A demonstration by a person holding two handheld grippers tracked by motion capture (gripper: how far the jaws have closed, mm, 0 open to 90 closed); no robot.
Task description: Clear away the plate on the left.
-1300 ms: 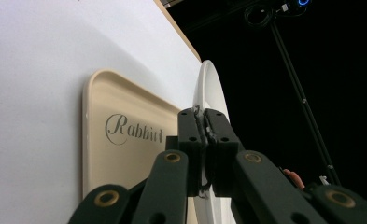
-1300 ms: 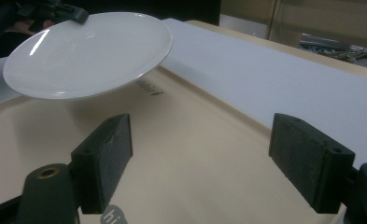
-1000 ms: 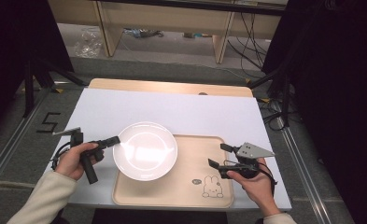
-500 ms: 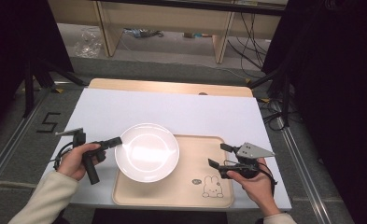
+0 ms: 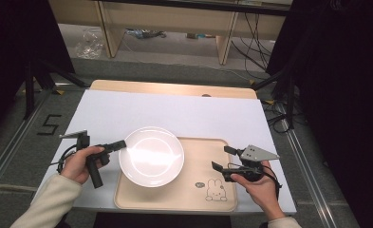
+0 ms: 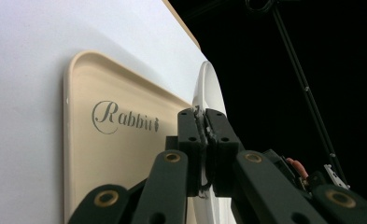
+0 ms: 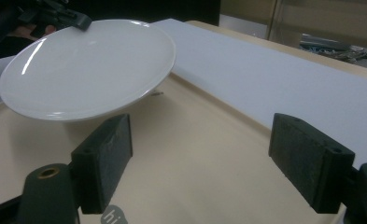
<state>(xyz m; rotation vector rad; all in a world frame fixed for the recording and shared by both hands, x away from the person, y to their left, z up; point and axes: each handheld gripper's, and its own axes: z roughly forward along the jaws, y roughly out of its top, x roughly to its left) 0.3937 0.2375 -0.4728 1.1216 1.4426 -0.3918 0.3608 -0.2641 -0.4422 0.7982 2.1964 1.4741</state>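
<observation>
While lifted, plate [image 7: 85, 67] clears tray [image 7: 209, 163]

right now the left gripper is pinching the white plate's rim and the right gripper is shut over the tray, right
Not quite: the right gripper is open, its fingers standing wide apart over the tray in the right gripper view. The left gripper does pinch the white plate by its rim.

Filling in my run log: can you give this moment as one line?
left tool: shut on white plate rim | plate: lifted over beige tray | right tool: open above tray
</observation>
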